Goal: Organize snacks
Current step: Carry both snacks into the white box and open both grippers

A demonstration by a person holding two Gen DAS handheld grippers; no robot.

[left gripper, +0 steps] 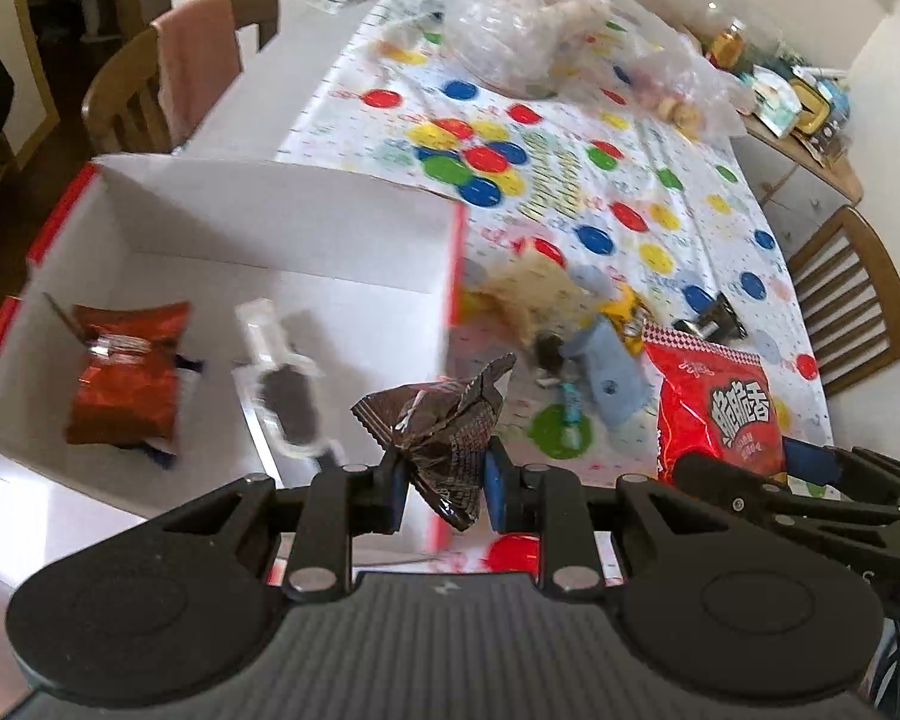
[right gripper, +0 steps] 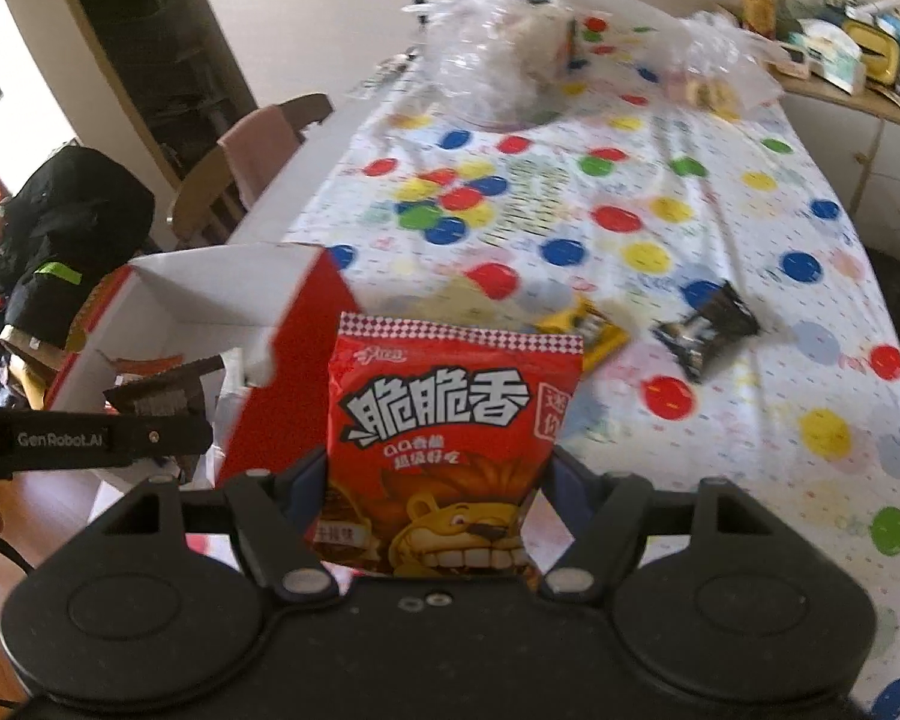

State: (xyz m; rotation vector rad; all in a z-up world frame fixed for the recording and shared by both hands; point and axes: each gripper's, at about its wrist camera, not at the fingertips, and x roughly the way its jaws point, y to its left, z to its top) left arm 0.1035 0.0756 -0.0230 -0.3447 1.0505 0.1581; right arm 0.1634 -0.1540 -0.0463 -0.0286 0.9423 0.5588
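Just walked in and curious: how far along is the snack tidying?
Done: an orange foil packet and a clear-wrapped dark snack lie in the white cardboard box. In hand: left tool grips a crumpled brown wrapper, right tool a red lion-print bag. Left: black packet and others on the table.

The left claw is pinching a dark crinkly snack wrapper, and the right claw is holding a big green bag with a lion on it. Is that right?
Almost. The left gripper does pinch the dark wrapper, but the lion bag in the right gripper is red, not green. The right wrist view shows it plainly.
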